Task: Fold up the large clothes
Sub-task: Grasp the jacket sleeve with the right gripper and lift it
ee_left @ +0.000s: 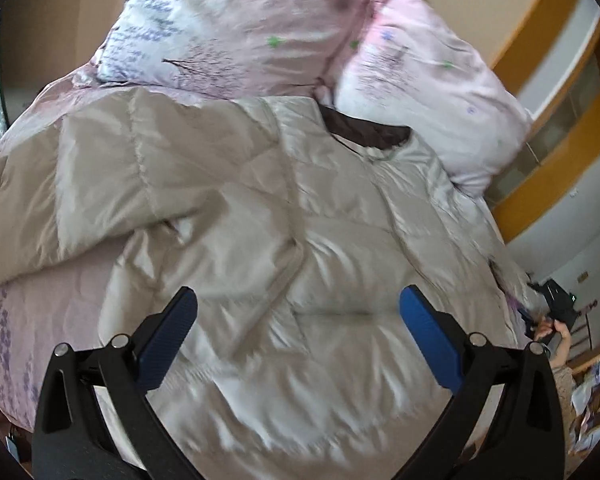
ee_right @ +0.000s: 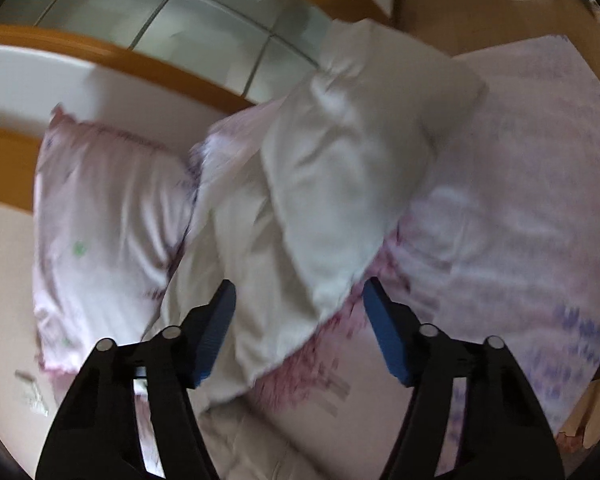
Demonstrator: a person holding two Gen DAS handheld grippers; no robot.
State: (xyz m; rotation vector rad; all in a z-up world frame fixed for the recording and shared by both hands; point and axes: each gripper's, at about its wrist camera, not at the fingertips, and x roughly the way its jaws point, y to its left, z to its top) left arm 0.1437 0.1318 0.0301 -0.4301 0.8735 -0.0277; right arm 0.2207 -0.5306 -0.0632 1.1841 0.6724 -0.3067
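Beige quilted jacket (ee_left: 260,208) on bed (ee_right: 520,200); left gripper (ee_left: 298,304), right gripper (ee_right: 300,300) agape, holding nothing.

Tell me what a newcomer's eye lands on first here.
The shiny beige quilted jacket, spread over the pink floral bed, fills the left wrist view, its dark collar near the pillows. The open left gripper hangs over it; the open right gripper hangs over a folded sleeve.

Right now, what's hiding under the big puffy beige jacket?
Under the quilted beige down jacket lies the pink flowery bedsheet, showing at its edges. Whatever sits beneath the jacket's middle is covered, so it cannot be seen.
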